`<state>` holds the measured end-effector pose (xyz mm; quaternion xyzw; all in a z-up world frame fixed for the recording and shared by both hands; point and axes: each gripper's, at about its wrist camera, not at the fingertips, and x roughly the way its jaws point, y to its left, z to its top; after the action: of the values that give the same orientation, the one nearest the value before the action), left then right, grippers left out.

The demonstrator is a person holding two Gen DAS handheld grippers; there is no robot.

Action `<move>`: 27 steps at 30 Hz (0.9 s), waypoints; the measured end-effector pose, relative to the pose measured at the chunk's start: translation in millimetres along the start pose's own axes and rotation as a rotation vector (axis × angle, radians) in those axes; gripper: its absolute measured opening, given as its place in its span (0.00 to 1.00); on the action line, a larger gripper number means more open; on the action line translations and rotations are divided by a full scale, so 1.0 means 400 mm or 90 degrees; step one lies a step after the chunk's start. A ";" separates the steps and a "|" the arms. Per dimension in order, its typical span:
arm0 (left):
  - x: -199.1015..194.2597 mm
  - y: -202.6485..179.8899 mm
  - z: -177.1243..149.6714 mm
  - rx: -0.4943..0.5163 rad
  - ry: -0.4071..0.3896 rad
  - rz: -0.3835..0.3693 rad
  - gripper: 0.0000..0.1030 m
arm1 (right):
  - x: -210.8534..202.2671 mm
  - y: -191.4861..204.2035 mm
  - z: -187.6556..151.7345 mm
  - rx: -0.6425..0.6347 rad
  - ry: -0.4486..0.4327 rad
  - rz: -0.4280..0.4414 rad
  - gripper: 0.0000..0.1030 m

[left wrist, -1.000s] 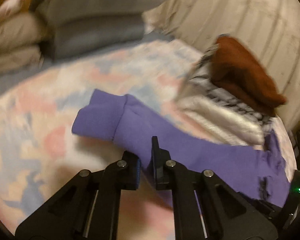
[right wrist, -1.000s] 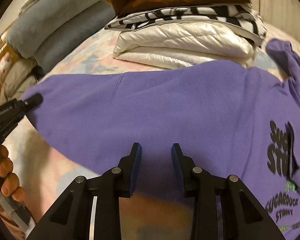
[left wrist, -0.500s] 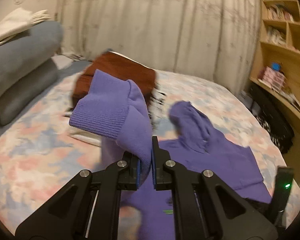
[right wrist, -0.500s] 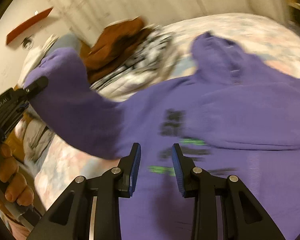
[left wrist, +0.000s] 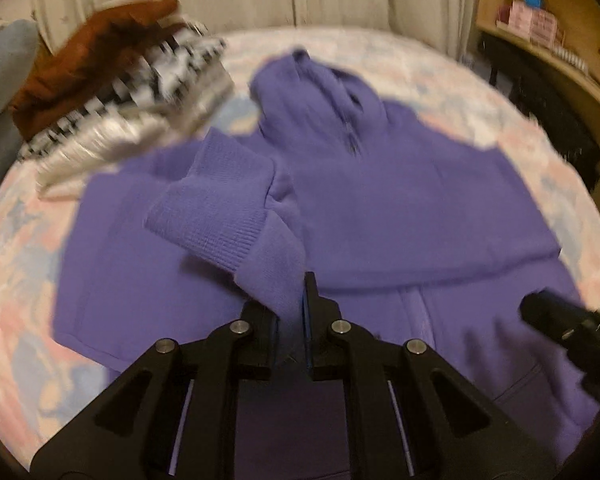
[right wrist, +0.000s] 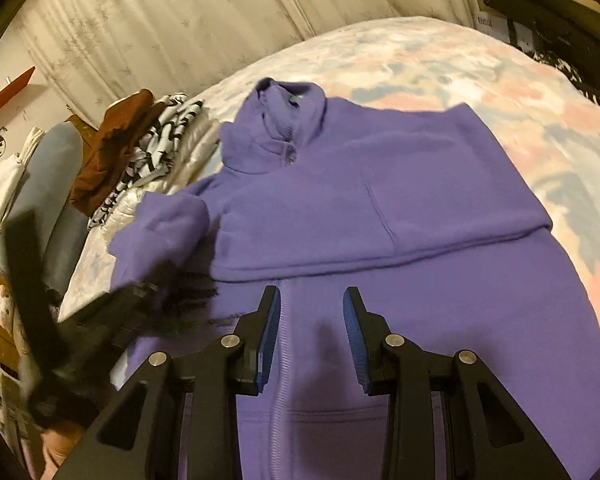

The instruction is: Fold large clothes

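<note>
Sleeve [left wrist: 236,216] of purple hoodie [left wrist: 400,200] is clamped in left gripper [left wrist: 290,320], jaws together on the fabric just below the ribbed cuff, which flops up and over the hoodie's left chest. Right gripper [right wrist: 312,328] hangs over the hoodie's lower front, right above the zipper line [right wrist: 284,380], jaws apart with nothing between the blue pads [right wrist: 270,336]; its shadow falls on the fabric between them. Hoodie lies spread on the bed [right wrist: 460,76], front up; the other sleeve is folded across the chest as a wide flat band [right wrist: 380,220], hem of that band just beyond the right gripper. In the right wrist view the left gripper shows blurred at the hoodie's left edge, a person's hand partly visible beneath it. Beyond the chest, collar and hood [left wrist: 312,84] point toward the far bed edge. Left of the hood, beside the hoodie, sits a stack of folded clothes [right wrist: 148,168]: white padded item at bottom, black-and-white patterned one, brown one on top. Further left, grey-blue pillows [right wrist: 48,184]. Behind the bed, pale curtain [right wrist: 160,20]; wooden shelf [left wrist: 548,40] at far right.
</note>
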<state>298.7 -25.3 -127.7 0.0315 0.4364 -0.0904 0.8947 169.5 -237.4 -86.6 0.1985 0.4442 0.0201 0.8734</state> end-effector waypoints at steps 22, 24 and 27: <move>-0.183 0.143 -0.074 -0.087 -0.034 -0.053 0.56 | 0.020 0.051 -0.015 -0.013 0.017 0.058 0.57; -0.193 0.174 -0.092 -0.104 -0.036 -0.041 0.56 | 0.038 0.056 -0.016 -0.009 0.033 0.068 0.57; -0.201 0.216 -0.111 -0.125 -0.036 -0.036 0.56 | 0.075 0.066 -0.010 -0.004 0.059 0.085 0.57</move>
<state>232.3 76.5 -93.6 -0.0714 0.4188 -0.0728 0.9024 188.2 -205.5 -102.4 0.2239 0.4696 0.0887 0.8494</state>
